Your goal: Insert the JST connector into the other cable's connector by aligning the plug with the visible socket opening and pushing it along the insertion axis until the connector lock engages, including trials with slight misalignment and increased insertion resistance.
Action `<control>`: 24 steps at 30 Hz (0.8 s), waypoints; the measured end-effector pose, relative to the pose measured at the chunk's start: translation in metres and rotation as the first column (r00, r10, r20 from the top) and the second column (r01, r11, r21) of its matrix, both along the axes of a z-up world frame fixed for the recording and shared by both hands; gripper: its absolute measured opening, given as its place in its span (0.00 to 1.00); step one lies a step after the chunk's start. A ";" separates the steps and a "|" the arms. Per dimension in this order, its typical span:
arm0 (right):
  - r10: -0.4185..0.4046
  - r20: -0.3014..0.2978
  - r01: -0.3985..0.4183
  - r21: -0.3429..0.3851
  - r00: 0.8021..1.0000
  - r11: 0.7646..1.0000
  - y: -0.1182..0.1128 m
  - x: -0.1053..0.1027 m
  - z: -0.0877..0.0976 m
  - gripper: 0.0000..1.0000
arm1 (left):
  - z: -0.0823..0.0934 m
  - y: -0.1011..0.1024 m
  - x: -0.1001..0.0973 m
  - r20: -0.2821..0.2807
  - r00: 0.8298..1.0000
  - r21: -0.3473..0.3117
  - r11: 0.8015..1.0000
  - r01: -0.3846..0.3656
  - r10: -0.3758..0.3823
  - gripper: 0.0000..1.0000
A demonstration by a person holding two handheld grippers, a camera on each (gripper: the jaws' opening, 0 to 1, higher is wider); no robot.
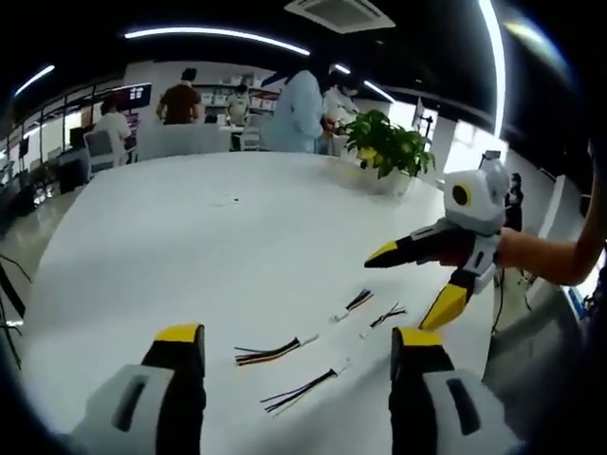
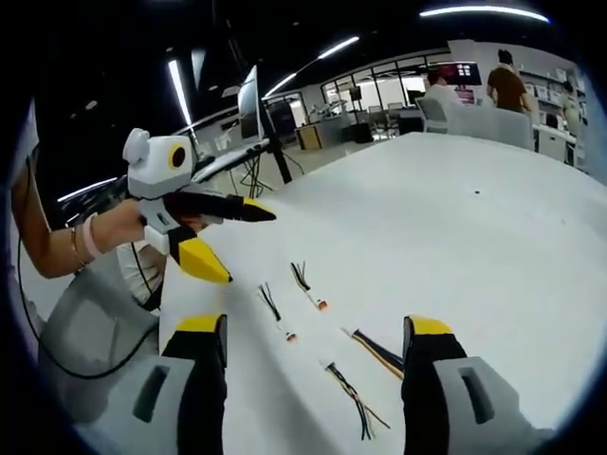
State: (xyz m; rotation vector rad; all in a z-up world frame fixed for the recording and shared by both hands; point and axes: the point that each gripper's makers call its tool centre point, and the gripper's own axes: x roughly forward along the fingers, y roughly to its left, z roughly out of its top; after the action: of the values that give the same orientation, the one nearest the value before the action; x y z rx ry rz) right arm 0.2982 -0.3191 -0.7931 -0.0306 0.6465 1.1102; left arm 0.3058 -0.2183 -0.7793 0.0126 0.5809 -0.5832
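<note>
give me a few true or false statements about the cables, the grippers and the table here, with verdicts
1. Four short cable pieces lie on the white table. True.
2. The left gripper is shut on a cable. False: its jaws stand apart and hold nothing; the striped cable lies on the table between them.
3. The right gripper is open. True.
4. A potted plant stands at the table's far edge in the left gripper view. True.
5. Two cables are already plugged together. False: each one, like the dark-wired cable, lies apart from the others.
</note>
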 end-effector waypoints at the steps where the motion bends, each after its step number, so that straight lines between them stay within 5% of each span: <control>1: 0.002 0.000 -0.002 0.001 1.000 1.000 0.000 0.001 0.000 0.73 | -0.001 0.000 0.001 0.004 1.000 0.008 1.000 0.008 -0.008 0.76; 9: 0.007 -0.017 -0.007 -0.009 1.000 1.000 -0.001 0.007 -0.005 0.67 | -0.009 0.000 0.005 0.035 0.996 0.130 0.989 0.074 -0.079 0.67; 24: 0.035 0.029 -0.035 -0.003 0.999 0.999 0.003 0.013 -0.009 0.52 | -0.013 -0.010 0.009 0.060 0.987 0.117 0.983 0.141 -0.149 0.49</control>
State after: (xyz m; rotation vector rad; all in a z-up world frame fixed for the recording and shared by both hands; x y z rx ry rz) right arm 0.3116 -0.3158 -0.8020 -0.0600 0.6229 1.1407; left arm 0.3152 -0.2284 -0.7920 0.1818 0.5484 -0.6885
